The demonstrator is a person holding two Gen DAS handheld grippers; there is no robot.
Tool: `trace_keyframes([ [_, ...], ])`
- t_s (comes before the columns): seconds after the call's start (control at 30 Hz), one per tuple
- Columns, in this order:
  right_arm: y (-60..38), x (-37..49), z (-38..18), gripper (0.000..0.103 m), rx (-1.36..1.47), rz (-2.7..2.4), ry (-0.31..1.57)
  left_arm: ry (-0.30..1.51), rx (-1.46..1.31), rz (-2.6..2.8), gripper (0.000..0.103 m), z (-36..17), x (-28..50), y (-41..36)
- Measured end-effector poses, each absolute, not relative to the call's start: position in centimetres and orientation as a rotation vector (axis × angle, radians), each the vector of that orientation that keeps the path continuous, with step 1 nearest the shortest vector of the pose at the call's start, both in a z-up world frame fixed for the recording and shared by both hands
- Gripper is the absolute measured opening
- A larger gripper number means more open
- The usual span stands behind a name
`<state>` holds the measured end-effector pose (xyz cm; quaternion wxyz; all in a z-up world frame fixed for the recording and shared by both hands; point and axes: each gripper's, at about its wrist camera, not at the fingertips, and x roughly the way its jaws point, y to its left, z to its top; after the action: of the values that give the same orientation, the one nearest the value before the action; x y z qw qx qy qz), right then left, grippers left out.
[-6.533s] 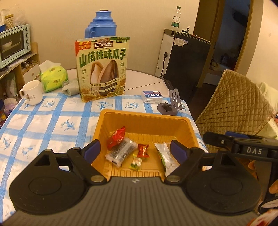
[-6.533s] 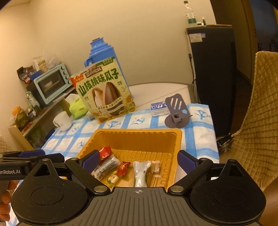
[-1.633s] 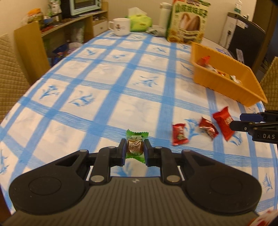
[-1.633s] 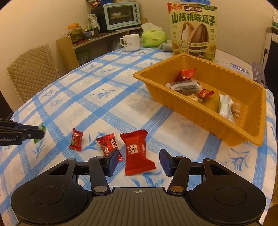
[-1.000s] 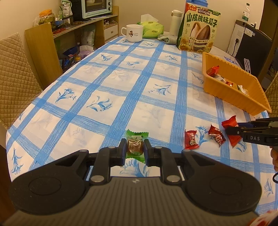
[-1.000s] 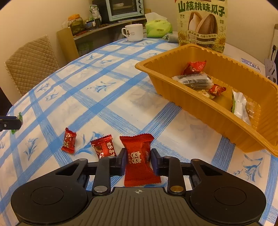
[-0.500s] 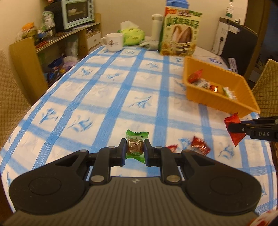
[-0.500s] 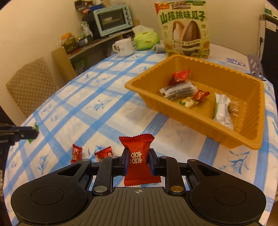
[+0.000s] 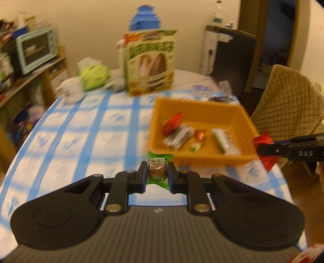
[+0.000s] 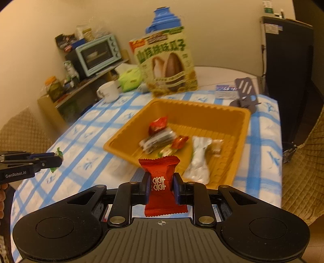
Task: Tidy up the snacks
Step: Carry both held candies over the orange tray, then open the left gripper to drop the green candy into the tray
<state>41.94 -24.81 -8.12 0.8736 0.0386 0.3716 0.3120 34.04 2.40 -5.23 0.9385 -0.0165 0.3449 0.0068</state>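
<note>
My left gripper (image 9: 157, 176) is shut on a green-wrapped candy (image 9: 158, 169), held above the blue-checked tablecloth just short of the orange tray (image 9: 204, 103). My right gripper (image 10: 160, 185) is shut on a red snack packet (image 10: 161, 183), lifted in front of the same orange tray (image 10: 241, 141). Several wrapped snacks lie inside the tray, among them a red one (image 10: 158, 124) and a white one (image 10: 199, 159). The right gripper with its red packet (image 9: 265, 149) shows at the right edge of the left wrist view. The left gripper (image 10: 57, 157) shows at the left edge of the right wrist view.
A tall sunflower-seed bag (image 10: 167, 64) stands behind the tray beside a blue thermos (image 10: 163, 19). A white mug (image 10: 108, 92) and a green tissue pack (image 10: 129, 79) sit at the far left. A dark phone stand (image 10: 245, 95) is at the tray's far right. Quilted chairs (image 9: 289, 101) flank the table.
Both grippers have risen and moved toward the orange tray, each carrying its snack. The loose red candies on the cloth have dropped out of view.
</note>
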Motion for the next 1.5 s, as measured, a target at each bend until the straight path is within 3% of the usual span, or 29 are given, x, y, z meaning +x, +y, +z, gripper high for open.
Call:
trace_keyframes([
  [0.77,-26.6,49.4,-9.1,0.023,0.241,0.538,0.799,0.771,-0.042,-0.132,0.018,-7.6,46.7,-5.1],
  [1.5,-27.7,50.5,-10.2,0.023,0.260,0.532,0.820,0.843,-0.022,-0.147,0.019,-10.5,49.5,-7.7],
])
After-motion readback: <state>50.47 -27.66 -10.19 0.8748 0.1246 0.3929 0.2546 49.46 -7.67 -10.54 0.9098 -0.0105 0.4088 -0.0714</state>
